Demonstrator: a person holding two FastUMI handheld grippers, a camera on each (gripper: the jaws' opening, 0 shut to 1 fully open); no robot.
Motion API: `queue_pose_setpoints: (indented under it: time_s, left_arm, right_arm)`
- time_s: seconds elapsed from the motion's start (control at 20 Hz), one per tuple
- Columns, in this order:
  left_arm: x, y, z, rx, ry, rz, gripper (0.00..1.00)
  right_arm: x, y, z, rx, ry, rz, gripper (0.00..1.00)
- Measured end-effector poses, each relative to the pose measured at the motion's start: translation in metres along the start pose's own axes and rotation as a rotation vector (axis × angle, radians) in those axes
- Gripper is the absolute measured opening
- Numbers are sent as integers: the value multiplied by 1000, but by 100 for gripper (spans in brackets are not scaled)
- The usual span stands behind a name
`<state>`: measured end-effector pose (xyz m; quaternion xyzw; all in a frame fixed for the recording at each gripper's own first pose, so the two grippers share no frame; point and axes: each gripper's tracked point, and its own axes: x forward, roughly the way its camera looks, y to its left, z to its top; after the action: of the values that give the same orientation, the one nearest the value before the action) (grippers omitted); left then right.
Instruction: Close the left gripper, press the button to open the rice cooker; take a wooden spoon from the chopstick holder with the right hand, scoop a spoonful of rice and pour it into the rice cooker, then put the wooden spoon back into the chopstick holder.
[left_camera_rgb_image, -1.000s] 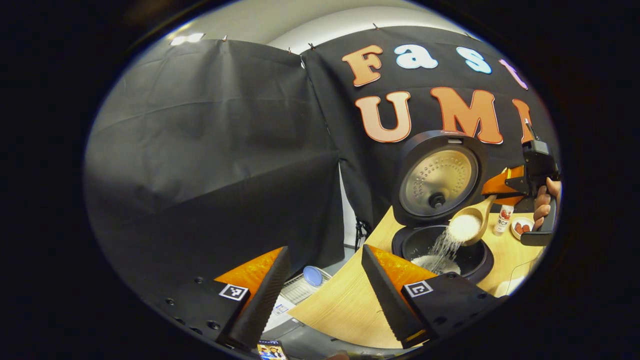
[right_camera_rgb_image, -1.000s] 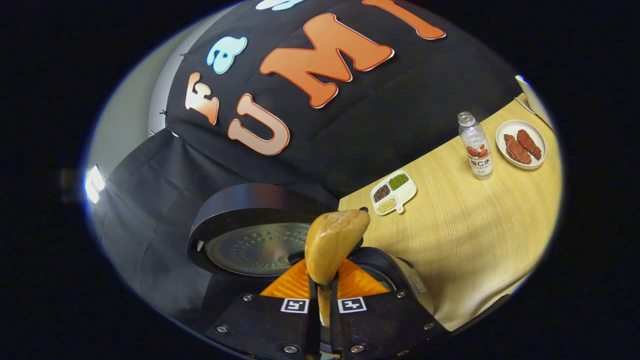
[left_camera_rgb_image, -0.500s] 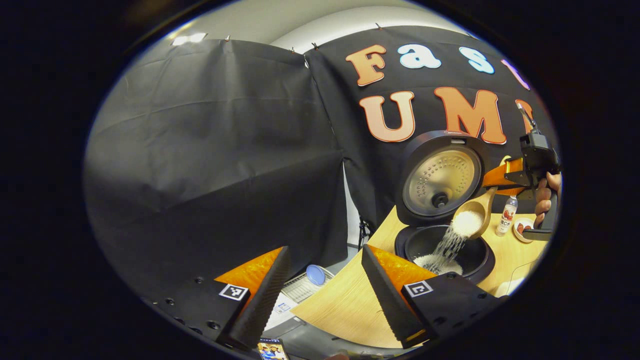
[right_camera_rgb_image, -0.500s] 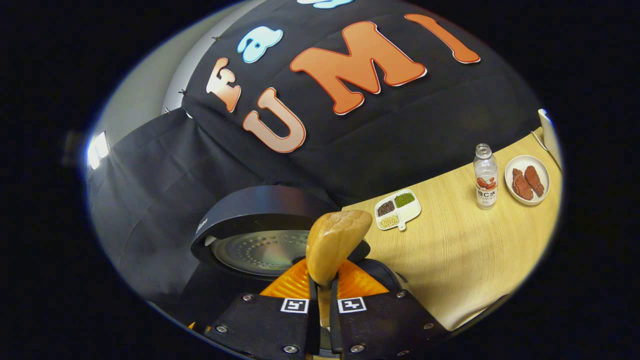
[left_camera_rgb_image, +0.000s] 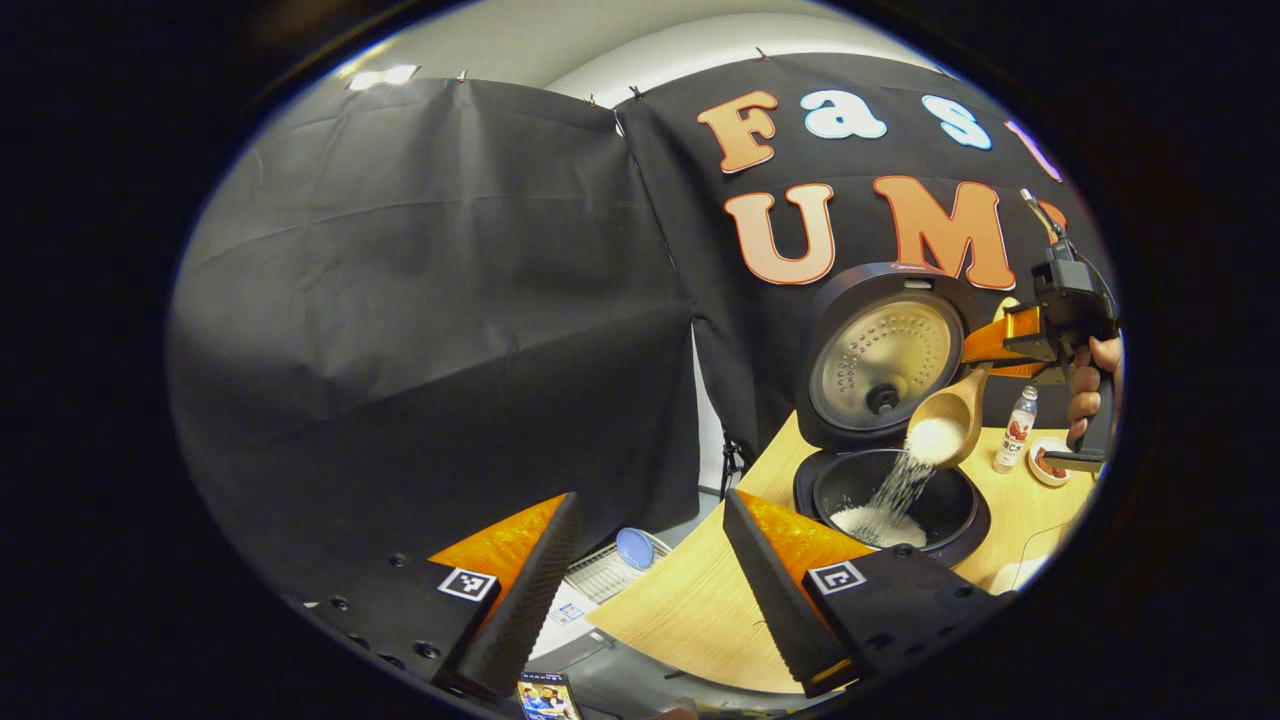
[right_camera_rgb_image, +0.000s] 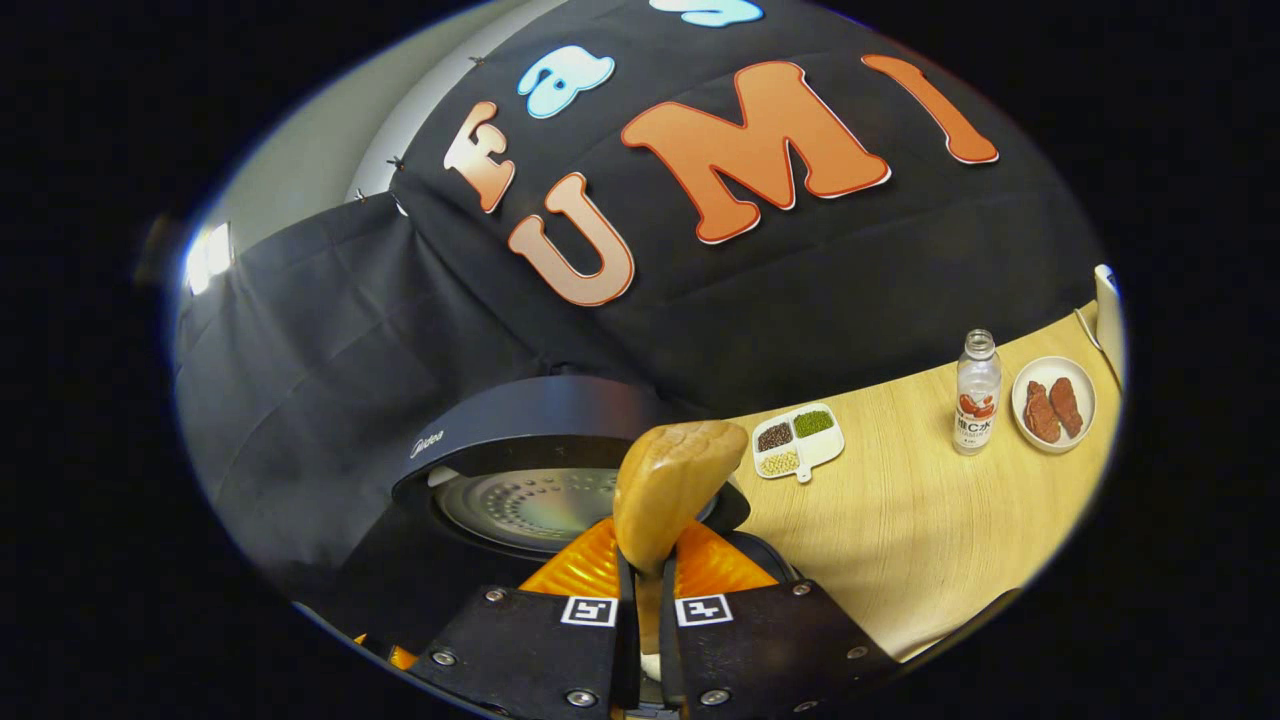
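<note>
Right gripper (right_camera_rgb_image: 640, 600) was clamped on the wooden spoon (left_camera_rgb_image: 948, 428), tipped above the open rice cooker (left_camera_rgb_image: 890, 500) with rice (left_camera_rgb_image: 900, 490) streaming in, left gripper (left_camera_rgb_image: 640, 590) idle and open nearby; risk judged: drift past the rim would spill grains.

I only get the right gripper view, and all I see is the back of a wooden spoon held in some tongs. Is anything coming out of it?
Observer: Yes. In the left gripper view, white rice streams from the wooden spoon into the rice cooker.
Operator: Is there rice in the pot already?
Observer: A small white heap lies on the pot's bottom.
Operator: What about the other tongs?
Observer: The left tongs stand open, holding nothing, off the table's edge.
Operator: Who holds my tongs?
Observer: A hand grips the handle of the right tongs.
</note>
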<state>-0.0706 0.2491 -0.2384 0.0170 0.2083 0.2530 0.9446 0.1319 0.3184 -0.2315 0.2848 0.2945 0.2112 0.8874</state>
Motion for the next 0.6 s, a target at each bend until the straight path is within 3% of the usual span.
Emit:
queue_pose_setpoints:
  time_s: [0.6]
  left_arm:
    - [1,2,-4,-11,3,15,98]
  right_arm:
    - [-2,30,-1,-244,-21,19,7]
